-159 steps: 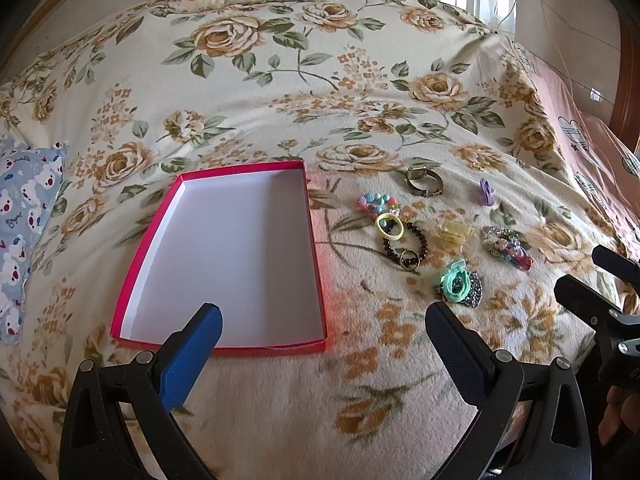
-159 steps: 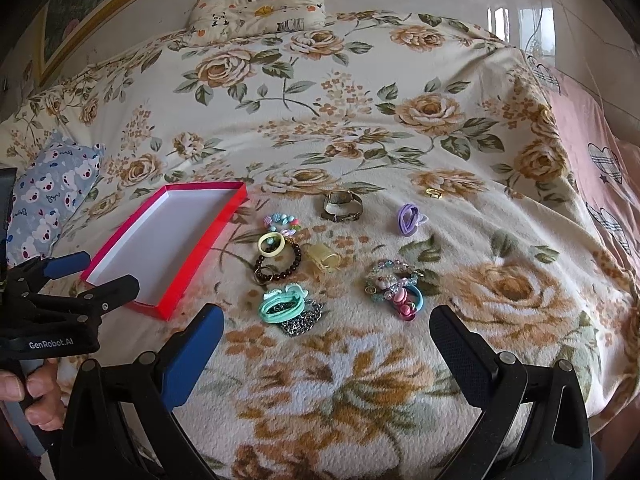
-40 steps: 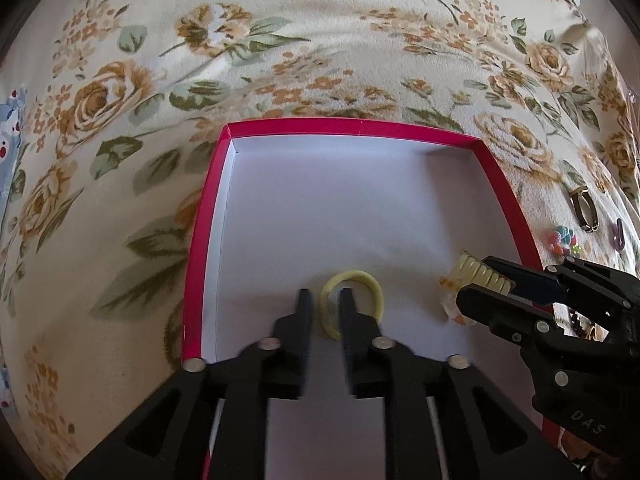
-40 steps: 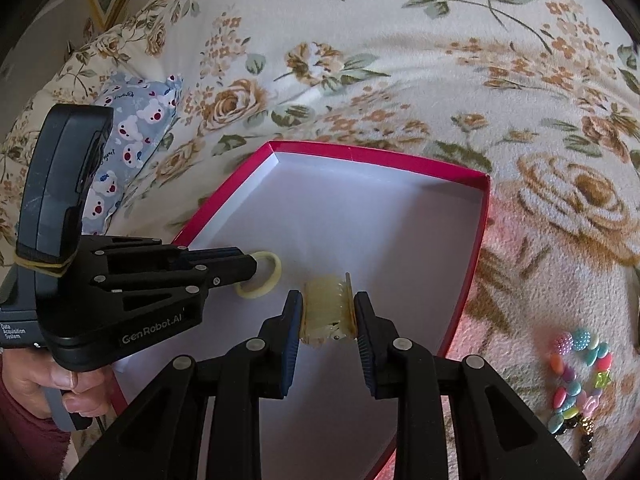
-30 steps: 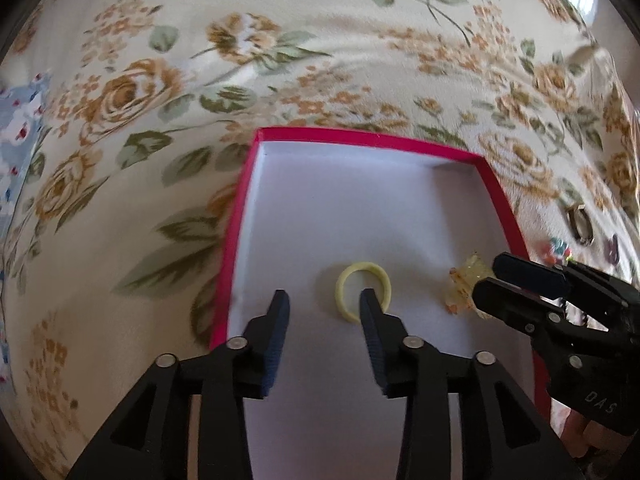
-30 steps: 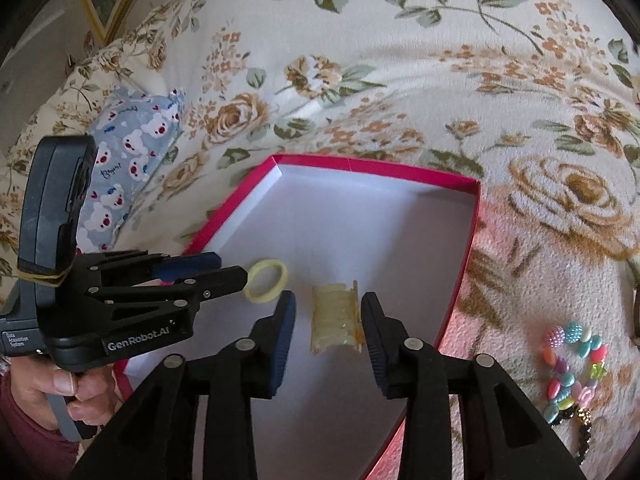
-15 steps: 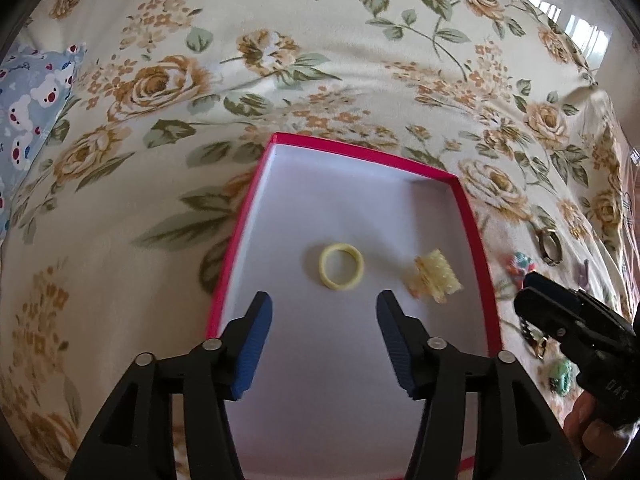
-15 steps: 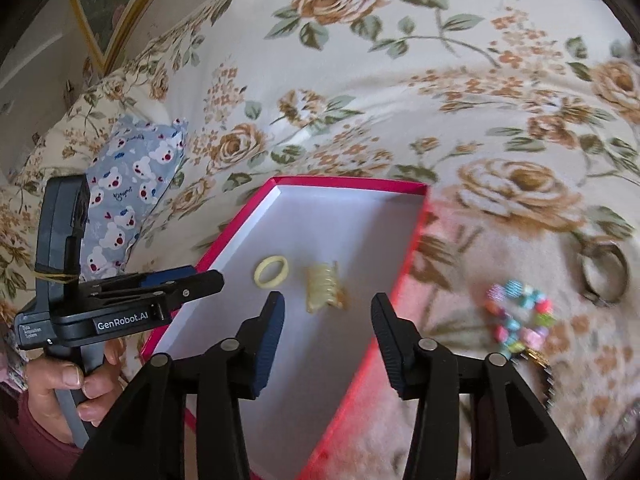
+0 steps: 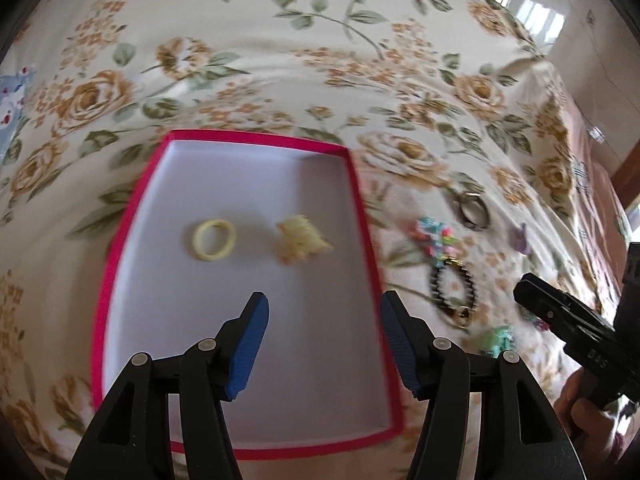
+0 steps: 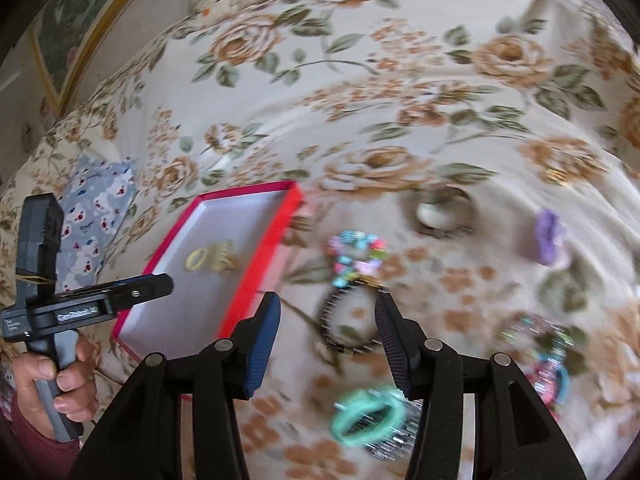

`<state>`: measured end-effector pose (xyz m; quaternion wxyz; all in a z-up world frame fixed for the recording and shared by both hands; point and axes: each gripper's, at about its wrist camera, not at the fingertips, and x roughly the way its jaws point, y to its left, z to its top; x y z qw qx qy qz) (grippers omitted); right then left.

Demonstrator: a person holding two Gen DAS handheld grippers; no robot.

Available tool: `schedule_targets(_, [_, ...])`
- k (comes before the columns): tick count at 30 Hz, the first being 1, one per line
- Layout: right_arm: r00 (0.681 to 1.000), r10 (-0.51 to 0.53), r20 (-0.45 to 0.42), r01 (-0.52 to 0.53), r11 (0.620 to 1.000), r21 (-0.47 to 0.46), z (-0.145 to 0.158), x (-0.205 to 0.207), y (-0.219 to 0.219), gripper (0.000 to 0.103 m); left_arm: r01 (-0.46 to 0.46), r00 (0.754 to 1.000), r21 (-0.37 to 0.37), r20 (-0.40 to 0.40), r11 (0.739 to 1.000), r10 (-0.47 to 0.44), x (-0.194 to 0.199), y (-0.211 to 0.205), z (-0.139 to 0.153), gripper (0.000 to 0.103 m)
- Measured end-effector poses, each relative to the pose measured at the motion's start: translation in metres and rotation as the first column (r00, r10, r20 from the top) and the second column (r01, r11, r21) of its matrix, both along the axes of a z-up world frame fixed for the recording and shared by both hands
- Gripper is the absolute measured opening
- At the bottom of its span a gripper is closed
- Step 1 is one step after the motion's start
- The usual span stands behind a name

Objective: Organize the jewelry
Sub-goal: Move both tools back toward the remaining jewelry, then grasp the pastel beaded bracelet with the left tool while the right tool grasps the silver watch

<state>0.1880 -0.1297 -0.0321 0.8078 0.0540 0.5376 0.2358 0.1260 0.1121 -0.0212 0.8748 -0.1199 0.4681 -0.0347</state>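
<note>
Both pairs of fingers stand spread with nothing between them: my left gripper point(image 9: 324, 312) hangs over the near half of the red box point(image 9: 120, 248), my right gripper point(image 10: 326, 312) over the bedspread point(image 10: 400, 92) just right of the box's right wall, and both have just been opening. Through the right camera I see my left hand point(image 10: 56, 384) on its grip at the near left.

Nearest on the bed lies a mint-green hair clip point(image 10: 366, 416) on a metal chain, with a cluster of coloured hair ties point(image 10: 548, 360) toward the right edge. Between the right fingers, further out, a dark beaded bracelet point(image 10: 348, 320) lies flat. Inside the box, about mid-floor, a yellow hair ring point(image 9: 213, 239) and a pale yellow claw clip point(image 9: 302, 238) lie side by side, apart, ring to the left. Beyond the bracelet sits a pastel bead bracelet point(image 10: 356, 256), then a metal bangle point(image 10: 444, 212) and a purple clip point(image 10: 549, 236) further right. At the bed's left edge I see a blue bear-print pillow point(image 10: 96, 216); blur hides finer detail.
</note>
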Motion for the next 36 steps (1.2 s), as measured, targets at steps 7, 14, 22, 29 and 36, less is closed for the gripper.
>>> schedule_targets(7, [0.997,-0.076,0.013,0.077,0.997,-0.028,0.006,0.001,-0.043,0.051,0.054,0.998,0.023,-0.008,0.998,-0.054,0.008,-0.027,0.000,0.058])
schedule_targets(14, [0.993,-0.117,0.021,0.118,0.993,-0.033,0.005,0.019,-0.058,0.051,0.103,0.995,0.063,-0.013,0.993,-0.103,0.035,-0.054,-0.004,0.058])
schedule_targets(22, [0.993,-0.118,0.012,0.118,0.992,-0.048,-0.007,0.053,-0.059,0.051,0.176,0.984,0.118,-0.023,0.977,-0.175,0.081,-0.085,-0.012,0.058])
schedule_targets(29, [0.994,-0.108,-0.022,0.106,0.992,-0.074,-0.027,0.081,-0.054,0.050,0.217,0.975,0.129,-0.071,0.968,-0.209,0.124,-0.103,-0.037,0.055])
schedule_targets(36, [0.994,-0.092,-0.051,0.086,0.989,-0.120,-0.053,0.103,-0.045,0.046,0.248,0.964,0.137,-0.130,0.959,-0.230,0.158,-0.120,-0.065,0.053])
